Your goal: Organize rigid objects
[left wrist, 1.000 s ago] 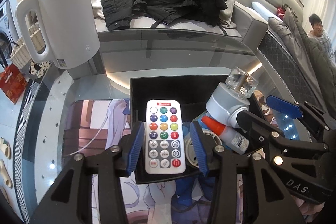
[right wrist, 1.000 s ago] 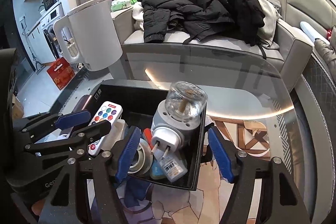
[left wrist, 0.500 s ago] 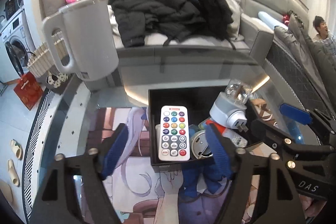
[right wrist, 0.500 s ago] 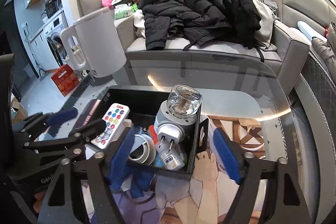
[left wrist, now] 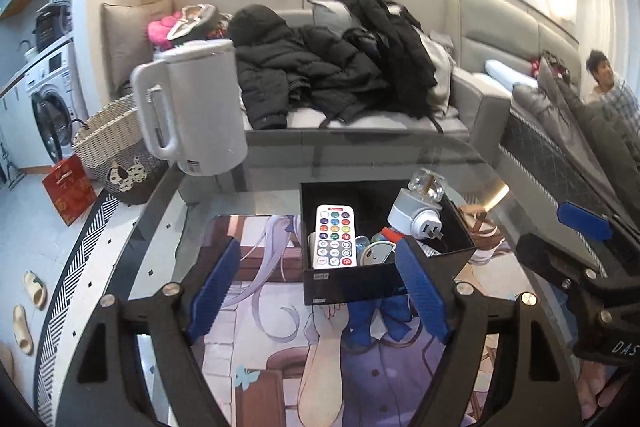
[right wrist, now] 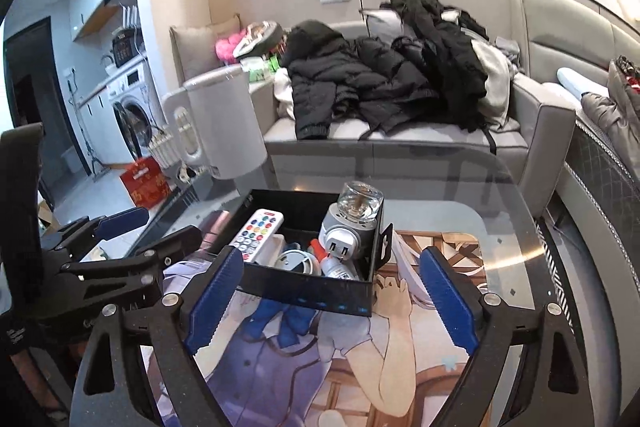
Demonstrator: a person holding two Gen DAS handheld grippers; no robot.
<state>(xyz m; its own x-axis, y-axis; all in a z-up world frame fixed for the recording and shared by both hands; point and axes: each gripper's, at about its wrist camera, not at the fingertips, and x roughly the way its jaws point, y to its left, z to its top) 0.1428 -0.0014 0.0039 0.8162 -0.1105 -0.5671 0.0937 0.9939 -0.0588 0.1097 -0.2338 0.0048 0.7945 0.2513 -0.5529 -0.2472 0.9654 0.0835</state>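
— Both claws have pulled back from the black box point(left wrist: 352, 281) since a second ago, yes? The left one was clamped round the remote then.

— Right. Now the left claw point(left wrist: 318, 291) stands wide open and empty, its blue pads on either side of the box's near wall and touching nothing. The right claw point(right wrist: 330, 301) is spread just as wide, also empty, with the box just ahead of its tips.

— Where did the remote point(left wrist: 335, 235) end up?

— Inside the box, on the side nearer the left claw's left finger, leaning with its buttons up. A grey plug-in lamp point(right wrist: 352, 223) with a clear top sits in the opposite half, prongs toward the claws. Between them lie a small bottle with a red cap point(right wrist: 334, 265) and a round tape-like disc point(right wrist: 296, 261) – the rest of the jumble is too crowded to name.

— And the box itself?

— Flat on the glass worktop point(right wrist: 460, 203), over a printed anime mat point(left wrist: 360, 367). Beyond the left claw's left finger, well past the box, a white kettle point(left wrist: 200, 111) stands at the worktop's far edge. A sofa piled with black jackets point(right wrist: 360, 83) lies behind all of it.
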